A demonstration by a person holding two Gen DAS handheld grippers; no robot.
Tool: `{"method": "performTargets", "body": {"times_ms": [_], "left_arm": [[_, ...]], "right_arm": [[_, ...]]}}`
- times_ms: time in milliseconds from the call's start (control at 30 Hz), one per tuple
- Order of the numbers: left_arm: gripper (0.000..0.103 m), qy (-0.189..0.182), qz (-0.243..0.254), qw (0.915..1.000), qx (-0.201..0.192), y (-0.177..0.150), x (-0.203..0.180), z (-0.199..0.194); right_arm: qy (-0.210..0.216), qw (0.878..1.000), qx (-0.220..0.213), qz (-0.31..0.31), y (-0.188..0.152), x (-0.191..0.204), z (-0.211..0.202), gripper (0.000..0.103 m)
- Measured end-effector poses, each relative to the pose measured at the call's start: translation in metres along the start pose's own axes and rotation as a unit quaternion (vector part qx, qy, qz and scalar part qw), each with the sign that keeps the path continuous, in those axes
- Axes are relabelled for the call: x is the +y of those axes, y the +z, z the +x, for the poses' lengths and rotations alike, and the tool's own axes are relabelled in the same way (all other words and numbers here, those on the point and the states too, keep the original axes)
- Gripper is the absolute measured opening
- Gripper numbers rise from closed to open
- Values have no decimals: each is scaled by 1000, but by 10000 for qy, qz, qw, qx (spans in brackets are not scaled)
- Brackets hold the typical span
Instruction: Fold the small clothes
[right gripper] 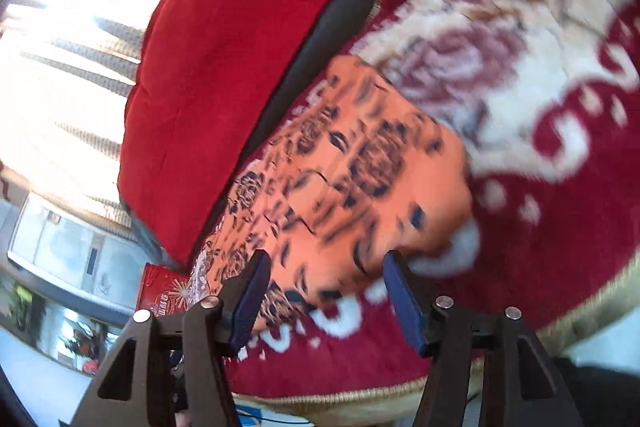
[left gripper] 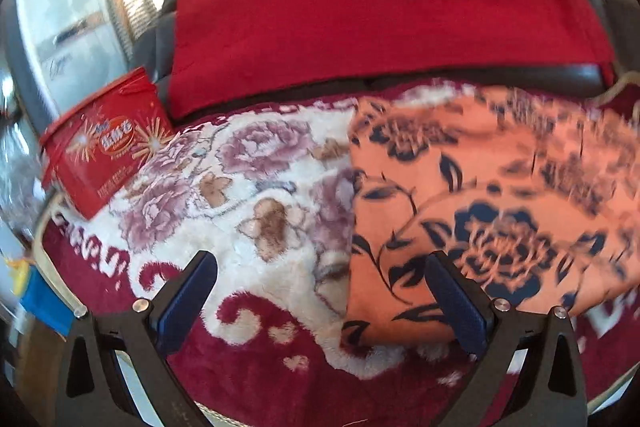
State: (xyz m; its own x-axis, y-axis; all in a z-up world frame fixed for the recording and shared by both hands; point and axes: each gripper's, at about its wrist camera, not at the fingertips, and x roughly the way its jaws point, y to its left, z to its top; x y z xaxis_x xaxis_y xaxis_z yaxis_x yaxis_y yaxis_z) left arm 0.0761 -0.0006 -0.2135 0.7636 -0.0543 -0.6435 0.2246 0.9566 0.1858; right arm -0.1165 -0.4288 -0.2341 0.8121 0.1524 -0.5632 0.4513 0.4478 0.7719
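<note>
Left wrist view first: the left gripper (left gripper: 320,291) has its jaws spread wide and holds nothing; between them lies the plush blanket (left gripper: 256,187), and the near left edge of the orange cloth (left gripper: 460,195) sits just inside the right-hand jaw, with the rest of it spreading away ahead and to the right of that jaw. The cloth looks flat and roughly squared off, with a curved fold line or overlapping layer across its near part, so at least one fold seems to be in already, though blur makes the layering hard to read. Further out, ahead and to the left of the jaws, a red tub (left gripper: 104,147) stands at the blanket's edge, and beyond everything a red cushion (left gripper: 360,15) lies against the window light. On the right wrist view, the right gripper (right gripper: 324,291) is likewise empty and well open, its jaws framing the near corner of the same cloth (right gripper: 352,179), which reaches ahead between them toward the cushion (right gripper: 224,67). My judgement is that the garment is partly folded and lying free, with a further fold or a smoothing pass likely remaining.
</note>
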Motion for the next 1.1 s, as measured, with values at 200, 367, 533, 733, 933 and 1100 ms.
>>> {"method": "performTargets", "body": {"times_ms": [200, 367, 533, 733, 933, 1100], "left_arm": [[103, -147, -529, 9982, 242, 2, 21, 9], [103, -270, -852, 9952, 386, 1, 34, 17], [103, -229, -962, 9933, 605, -1, 43, 25], [103, -178, -1344, 9879, 750, -1, 67, 29], [103, 24, -1723, 9825, 704, -3, 98, 28], [103, 308, -1951, 9785, 599, -5, 124, 26]], "right_arm": [[-395, 9974, -228, 559, 3, -23, 8, 64], [-440, 9908, -482, 1189, 12, -47, 27, 65], [-440, 9884, -927, 1122, 18, -42, 38, 58], [-743, 9909, -1061, 369, 30, 12, 43, 27], [-518, 9869, -1148, -1012, 22, 134, 51, 26], [-119, 9816, -789, -1736, -13, 228, 89, 26]]}}
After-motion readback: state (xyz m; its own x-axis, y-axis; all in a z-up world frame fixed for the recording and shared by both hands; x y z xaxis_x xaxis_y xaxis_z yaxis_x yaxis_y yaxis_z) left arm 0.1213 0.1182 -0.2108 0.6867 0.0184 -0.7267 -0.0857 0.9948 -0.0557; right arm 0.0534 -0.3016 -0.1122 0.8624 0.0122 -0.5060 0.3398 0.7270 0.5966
